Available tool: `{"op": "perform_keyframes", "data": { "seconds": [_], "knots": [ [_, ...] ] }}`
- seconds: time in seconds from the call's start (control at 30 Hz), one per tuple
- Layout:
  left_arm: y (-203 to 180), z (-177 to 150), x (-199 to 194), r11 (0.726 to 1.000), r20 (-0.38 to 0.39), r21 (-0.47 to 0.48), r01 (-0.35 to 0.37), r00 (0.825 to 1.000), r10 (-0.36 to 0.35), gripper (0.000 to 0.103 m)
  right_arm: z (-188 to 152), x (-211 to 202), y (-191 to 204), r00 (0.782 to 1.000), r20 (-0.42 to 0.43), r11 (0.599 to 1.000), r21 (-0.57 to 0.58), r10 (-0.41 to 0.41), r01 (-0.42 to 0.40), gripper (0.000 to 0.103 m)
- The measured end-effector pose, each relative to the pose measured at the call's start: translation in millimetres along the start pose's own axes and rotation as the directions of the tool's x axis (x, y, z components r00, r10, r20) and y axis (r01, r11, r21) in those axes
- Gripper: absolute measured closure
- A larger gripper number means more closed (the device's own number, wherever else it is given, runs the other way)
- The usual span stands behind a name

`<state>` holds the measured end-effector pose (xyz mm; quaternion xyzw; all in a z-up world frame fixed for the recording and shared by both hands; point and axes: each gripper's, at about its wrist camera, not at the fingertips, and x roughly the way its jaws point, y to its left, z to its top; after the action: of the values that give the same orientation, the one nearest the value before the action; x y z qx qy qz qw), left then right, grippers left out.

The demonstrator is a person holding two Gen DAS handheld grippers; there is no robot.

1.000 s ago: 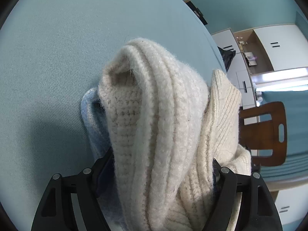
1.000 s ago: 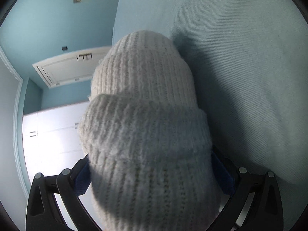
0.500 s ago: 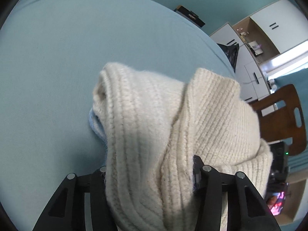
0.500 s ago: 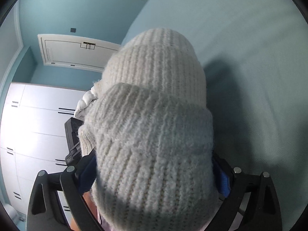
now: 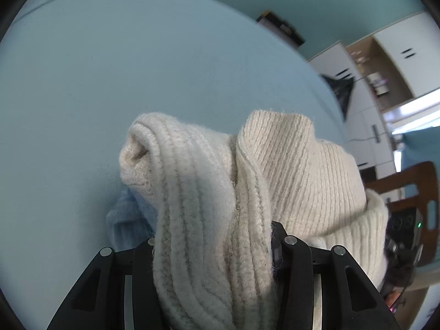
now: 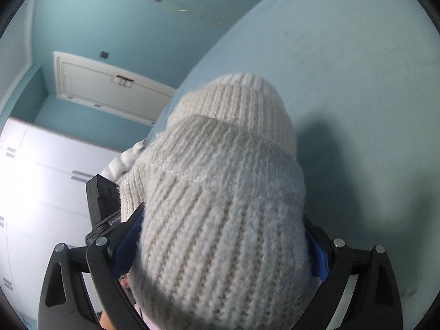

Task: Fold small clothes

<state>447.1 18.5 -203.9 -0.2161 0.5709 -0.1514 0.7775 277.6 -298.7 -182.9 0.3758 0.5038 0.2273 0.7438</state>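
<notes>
A cream knit hat (image 6: 220, 206) with a turned-up cuff fills the right wrist view. My right gripper (image 6: 224, 217) is shut on it, with the blue pads (image 6: 126, 244) pressing both sides of the cuff. In the left wrist view, my left gripper (image 5: 213, 236) is closing its jaws on a bunched, thick-ribbed cream knit (image 5: 192, 192), which is squeezed between them. The hat (image 5: 302, 170) hangs just right of that bunch and touches it. I cannot tell whether they are one garment. A pale blue knit piece (image 5: 123, 220) peeks out below the bunch. Both loads hang above the light blue cloth surface (image 5: 137, 68).
A wooden chair (image 5: 412, 192) and white cupboards (image 5: 357, 82) stand beyond the surface's right edge. The right wrist view shows a white door (image 6: 96, 82), white wardrobe fronts (image 6: 41, 178) and the body of the left gripper (image 6: 101, 200) at the hat's left.
Both grippers have lifted the cream knit up and away from the blue surface. The left jaws have narrowed on the bunch. More of the room now shows in both views.
</notes>
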Motion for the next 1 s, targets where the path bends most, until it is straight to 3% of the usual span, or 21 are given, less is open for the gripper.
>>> {"op": "perform_keyframes", "data": {
  "seconds": [0.13, 0.23, 0.37, 0.43, 0.5, 0.57, 0.67, 0.73, 0.8, 0.93, 1.0],
  "knots": [
    [5, 9, 12, 1.000, 0.006, -0.013, 0.019, 1.000, -0.018, 0.058, 17, 24, -34, 1.000, -0.001, 0.998, 0.064, -0.022, 0.022, 0.008],
    [19, 3, 13, 0.997, 0.005, -0.054, 0.050, 0.999, -0.050, 0.056, 7, 27, -51, 0.999, -0.005, 0.996, 0.079, -0.044, 0.044, 0.003],
    [38, -1, 2, 0.996, 0.003, -0.077, 0.051, 0.999, -0.051, 0.053, 3, 33, -37, 0.997, -0.034, 0.991, 0.115, -0.065, 0.069, 0.002],
    [36, -3, -12, 0.996, -0.012, -0.083, 0.025, 1.000, -0.026, 0.050, 14, 32, -32, 0.995, -0.051, 0.985, 0.146, -0.088, 0.095, 0.001],
    [27, -8, -28, 0.997, -0.021, -0.073, -0.039, 0.999, 0.038, 0.045, 21, 7, -20, 0.991, -0.028, 0.978, 0.162, -0.131, 0.134, 0.001],
    [17, -18, -53, 0.989, 0.020, -0.009, -0.146, 0.989, 0.146, 0.029, 12, -16, -4, 0.980, 0.000, 0.974, 0.111, -0.200, 0.199, 0.001],
    [-7, -42, -99, 0.929, 0.167, 0.131, -0.347, 0.931, 0.324, 0.020, -16, -55, 30, 0.959, 0.055, 0.960, -0.034, -0.277, 0.279, 0.001],
    [-22, -67, -131, 0.850, 0.270, 0.173, -0.497, 0.854, 0.444, 0.018, -39, -76, 48, 0.957, 0.083, 0.954, -0.093, -0.278, 0.285, 0.001],
    [-32, -93, -157, 0.807, 0.338, 0.178, -0.563, 0.805, 0.487, 0.014, -57, -91, 70, 0.961, 0.114, 0.953, -0.140, -0.253, 0.267, 0.001],
    [-48, -157, -212, 0.806, 0.428, 0.161, -0.569, 0.776, 0.463, 0.005, -89, -124, 104, 0.947, 0.177, 0.931, -0.205, -0.268, 0.301, 0.001],
    [-53, -186, -232, 0.809, 0.462, 0.152, -0.568, 0.764, 0.450, 0.003, -104, -138, 112, 0.917, 0.212, 0.906, -0.192, -0.338, 0.378, 0.001]
  ]
}}
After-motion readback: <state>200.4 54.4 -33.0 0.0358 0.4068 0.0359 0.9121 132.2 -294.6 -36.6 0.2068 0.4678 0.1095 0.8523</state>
